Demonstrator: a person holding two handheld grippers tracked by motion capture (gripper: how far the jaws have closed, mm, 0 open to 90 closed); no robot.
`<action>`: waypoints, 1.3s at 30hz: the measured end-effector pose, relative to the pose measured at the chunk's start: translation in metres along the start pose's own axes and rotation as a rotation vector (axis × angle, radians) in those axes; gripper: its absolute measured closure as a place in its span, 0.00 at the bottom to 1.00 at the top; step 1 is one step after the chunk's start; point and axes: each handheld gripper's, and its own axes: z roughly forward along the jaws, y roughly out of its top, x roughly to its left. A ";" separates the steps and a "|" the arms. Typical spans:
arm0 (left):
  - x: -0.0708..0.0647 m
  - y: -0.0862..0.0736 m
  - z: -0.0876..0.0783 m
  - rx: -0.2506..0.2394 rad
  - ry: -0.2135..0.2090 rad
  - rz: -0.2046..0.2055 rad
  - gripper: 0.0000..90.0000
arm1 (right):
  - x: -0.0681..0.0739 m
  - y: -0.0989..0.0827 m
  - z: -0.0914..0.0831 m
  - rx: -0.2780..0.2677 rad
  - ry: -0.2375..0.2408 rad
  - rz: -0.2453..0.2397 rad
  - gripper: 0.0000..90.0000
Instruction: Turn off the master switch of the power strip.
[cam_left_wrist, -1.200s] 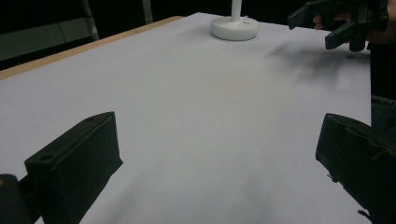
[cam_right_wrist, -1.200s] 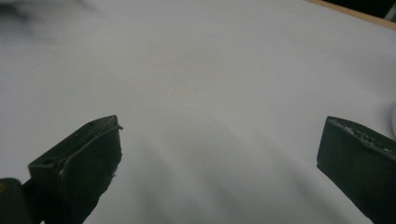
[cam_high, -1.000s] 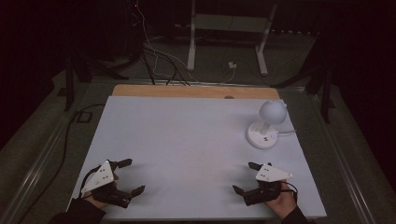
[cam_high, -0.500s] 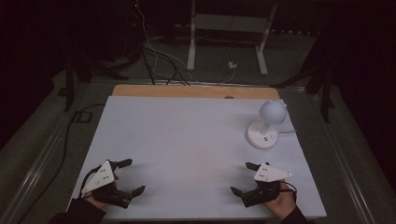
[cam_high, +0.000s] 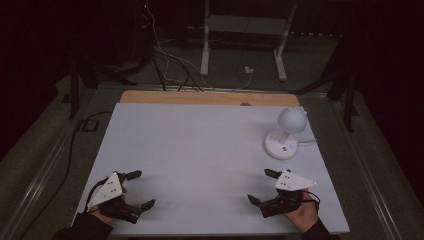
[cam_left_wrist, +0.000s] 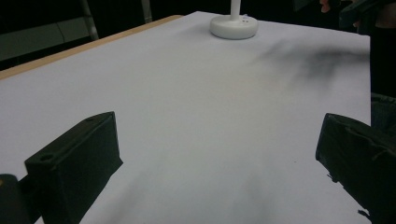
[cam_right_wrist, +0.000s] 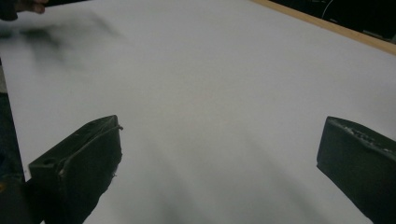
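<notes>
Fingers of both your left gripper (cam_high: 140, 190) and right gripper (cam_high: 261, 186) gape wide, empty, so you're at the start; reach toward the lamp (cam_high: 286, 134) at one o'clock.

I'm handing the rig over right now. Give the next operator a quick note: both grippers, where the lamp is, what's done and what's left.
Left gripper: open, holding nothing, low over the near left of the white table.
Right gripper: open, holding nothing, low over the near right.
Small white desk lamp with a round base and globe head: upright at the far right, beyond the right gripper, cable running off the right edge.
Done: nothing visibly handled; the lamp is untouched.
Left: likely reach for the lamp, with the right gripper being the nearer.
</notes>
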 end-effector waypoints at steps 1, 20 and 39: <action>0.000 0.000 0.000 0.000 -0.001 0.000 0.00 | 0.000 0.001 0.000 -0.001 -0.001 -0.002 0.00; 0.000 0.000 -0.001 -0.004 -0.003 -0.002 0.00 | -0.016 0.021 -0.012 -0.069 -0.081 0.015 0.00; 0.000 0.000 -0.001 -0.006 -0.004 -0.004 0.00 | -0.045 0.031 -0.021 -0.106 -0.197 0.054 0.00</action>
